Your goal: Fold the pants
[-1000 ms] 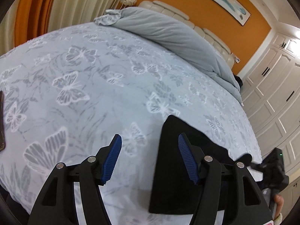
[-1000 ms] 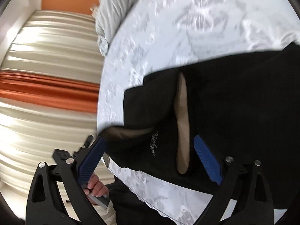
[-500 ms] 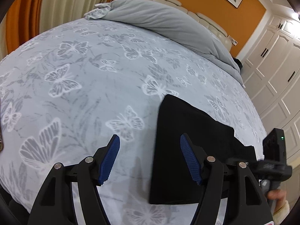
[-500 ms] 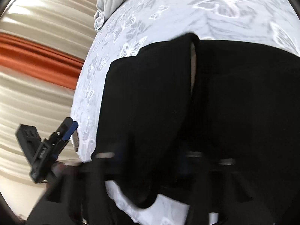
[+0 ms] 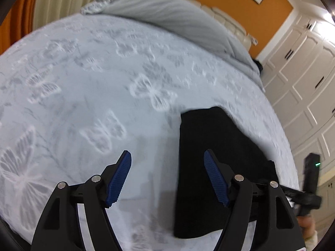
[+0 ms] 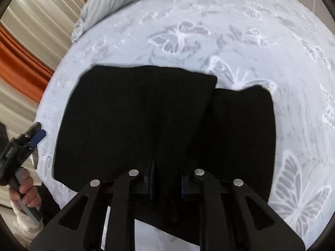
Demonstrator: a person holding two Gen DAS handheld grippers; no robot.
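- The black pants [image 6: 136, 113] lie folded on the butterfly-print bedspread [image 6: 240, 41], a second layer sticking out at 3 o'clock.
- The right gripper [image 6: 167, 185] is clamped on the near edge of the pants, blue pads nearly hidden in the cloth.
- The left gripper [image 5: 167, 179] hangs spread wide and empty above the bedspread, with the pants at its 3 o'clock.
- A grey duvet [image 5: 178, 18] is bunched at 12 o'clock.
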